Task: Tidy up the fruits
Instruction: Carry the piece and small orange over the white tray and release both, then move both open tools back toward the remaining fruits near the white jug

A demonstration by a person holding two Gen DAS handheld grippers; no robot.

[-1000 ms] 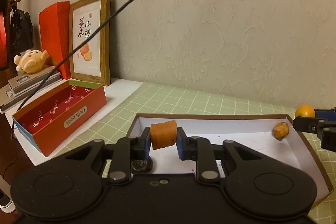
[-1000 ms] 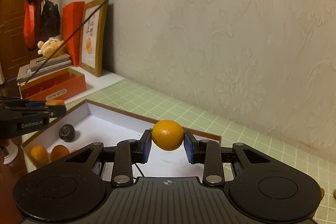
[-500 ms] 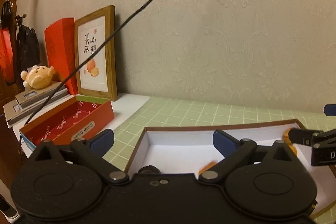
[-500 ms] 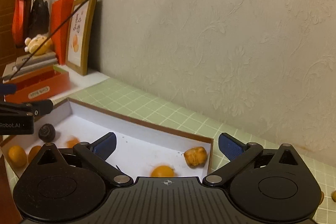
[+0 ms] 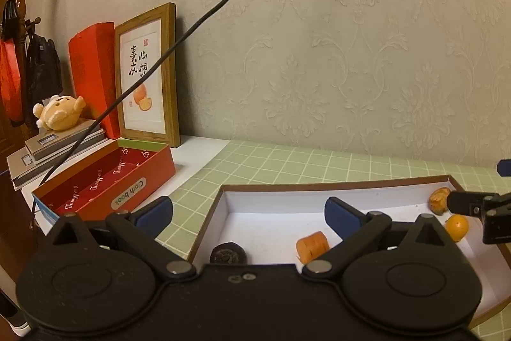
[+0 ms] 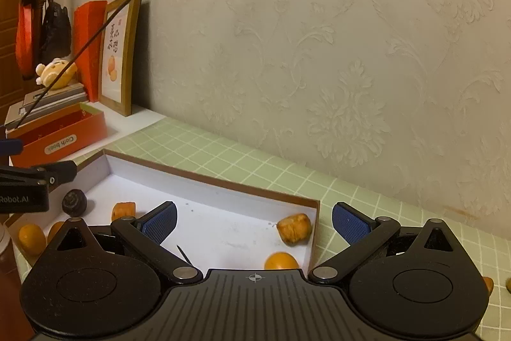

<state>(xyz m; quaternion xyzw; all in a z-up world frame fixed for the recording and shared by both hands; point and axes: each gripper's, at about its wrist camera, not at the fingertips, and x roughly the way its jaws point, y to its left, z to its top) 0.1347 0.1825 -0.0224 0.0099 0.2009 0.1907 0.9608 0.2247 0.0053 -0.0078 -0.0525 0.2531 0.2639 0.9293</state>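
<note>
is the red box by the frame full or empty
Empty, as far as visible: the open red box shows only its printed lining, though the near wall hides part of the floor.

You've got 1 white tray point(image 6: 204, 181) w/ 6 fruits in it: 3 round oranges point(image 6: 281, 261), 1 orange slice chunk point(image 6: 123, 210), 1 lumpy tan fruit point(image 6: 293, 227), 1 dark one point(image 6: 74, 202). Also 1 red box point(image 5: 105, 178), 1 framed pic point(image 5: 147, 75), 1 plush toy point(image 5: 59, 115).

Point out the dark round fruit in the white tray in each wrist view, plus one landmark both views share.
Left wrist: dark fruit low centre, at the tray's near left, just above the gripper body.
Right wrist: dark fruit far left, under the other gripper's finger.
Shared landmark: framed picture against the wall.
</note>
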